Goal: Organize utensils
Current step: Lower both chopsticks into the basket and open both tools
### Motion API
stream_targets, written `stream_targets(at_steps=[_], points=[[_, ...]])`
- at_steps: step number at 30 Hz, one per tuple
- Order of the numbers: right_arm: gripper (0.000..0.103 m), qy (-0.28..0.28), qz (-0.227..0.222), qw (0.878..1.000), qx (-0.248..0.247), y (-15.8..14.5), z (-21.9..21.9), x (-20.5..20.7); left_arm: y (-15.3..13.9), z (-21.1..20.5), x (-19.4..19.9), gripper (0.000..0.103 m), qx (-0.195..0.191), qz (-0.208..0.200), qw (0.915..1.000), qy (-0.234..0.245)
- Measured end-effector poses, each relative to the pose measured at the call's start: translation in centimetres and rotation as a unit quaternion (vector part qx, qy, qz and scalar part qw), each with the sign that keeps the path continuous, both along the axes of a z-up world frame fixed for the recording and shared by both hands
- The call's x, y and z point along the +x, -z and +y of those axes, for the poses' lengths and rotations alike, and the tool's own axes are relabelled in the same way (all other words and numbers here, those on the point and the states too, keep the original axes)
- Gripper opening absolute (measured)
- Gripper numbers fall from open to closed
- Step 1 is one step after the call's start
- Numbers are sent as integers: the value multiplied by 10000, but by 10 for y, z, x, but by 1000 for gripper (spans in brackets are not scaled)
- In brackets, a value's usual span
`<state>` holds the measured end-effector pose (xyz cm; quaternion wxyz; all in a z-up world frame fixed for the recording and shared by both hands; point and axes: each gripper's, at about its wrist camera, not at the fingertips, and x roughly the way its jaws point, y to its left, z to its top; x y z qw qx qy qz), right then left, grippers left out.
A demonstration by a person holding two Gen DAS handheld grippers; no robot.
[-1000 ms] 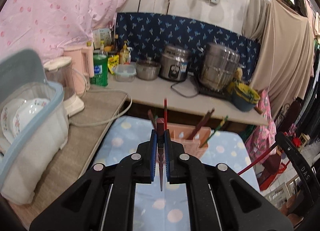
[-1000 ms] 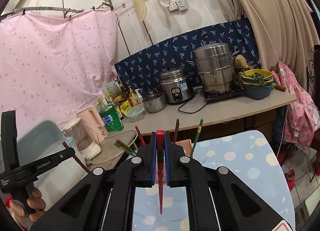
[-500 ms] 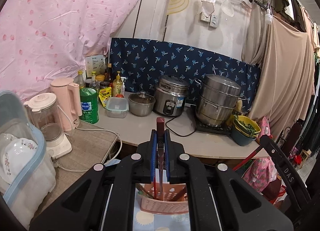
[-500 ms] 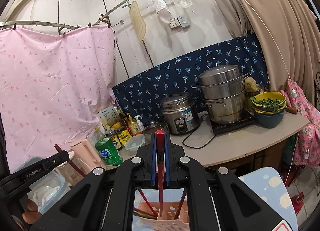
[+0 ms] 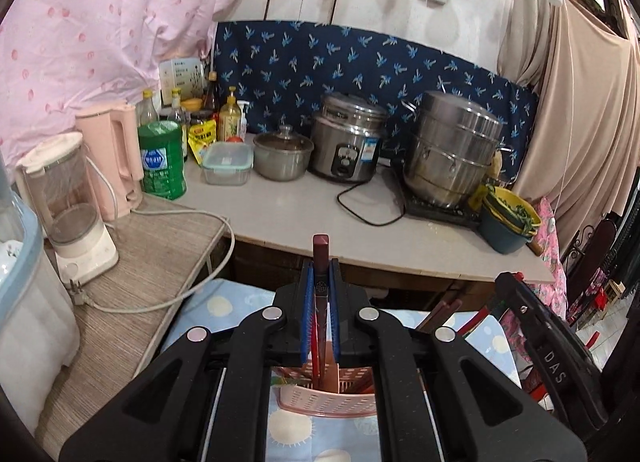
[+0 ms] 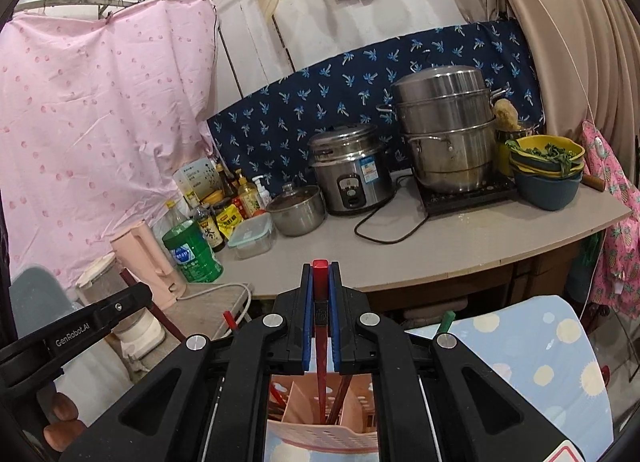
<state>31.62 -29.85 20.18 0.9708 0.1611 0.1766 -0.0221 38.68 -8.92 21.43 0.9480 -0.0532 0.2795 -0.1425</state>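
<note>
My left gripper [image 5: 320, 282] is shut on a dark red chopstick [image 5: 320, 262] that stands upright, its lower end down inside a pink perforated utensil holder [image 5: 320, 402]. My right gripper [image 6: 320, 286] is shut on a bright red chopstick [image 6: 320, 280], whose lower end also dips into the pink holder [image 6: 320, 434]. Several other chopsticks lean in the holder, some red [image 5: 440, 312] and one green [image 6: 445, 322]. The other gripper shows at each view's edge: the right one [image 5: 548, 346] in the left wrist view, the left one [image 6: 80, 326] in the right wrist view.
The holder stands on a blue dotted cloth [image 6: 540, 362]. Behind it runs a counter [image 5: 300, 213] with a rice cooker [image 5: 348, 145], steamer pots [image 5: 452, 149], a small lidded pot [image 5: 283, 153], bottles and a green canister [image 5: 162, 159]. A blender [image 5: 68, 205] and pink kettle [image 5: 112, 153] stand left.
Both grippers moved forward and down over the pink holder, which slid from ahead of the fingers to beneath them. Each chopstick's lower end now sits inside the holder.
</note>
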Motion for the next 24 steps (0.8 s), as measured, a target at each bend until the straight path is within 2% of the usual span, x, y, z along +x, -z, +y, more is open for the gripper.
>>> stream_targets(at_steps=[8,10,15,22,24], points=[[8,-183,388,9991,-48,32,9,10,21,-4,3,8,122,115,9999,-41],[15,-171,375,9991,-51,35,10,7,23,-5,1,15,178,96,9998,-53],[21,-150,332,9993,-37,32,10,-3,22,-3,-6,38,227,55,9996,-139],[24,-186,260,9995,-39,23,14,-22,20,-4,-26,39,455,-25,9988,-189],[26,-187,251,9995,-75,22,16,-29,19,-4,-33,45,502,-60,9985,-215]])
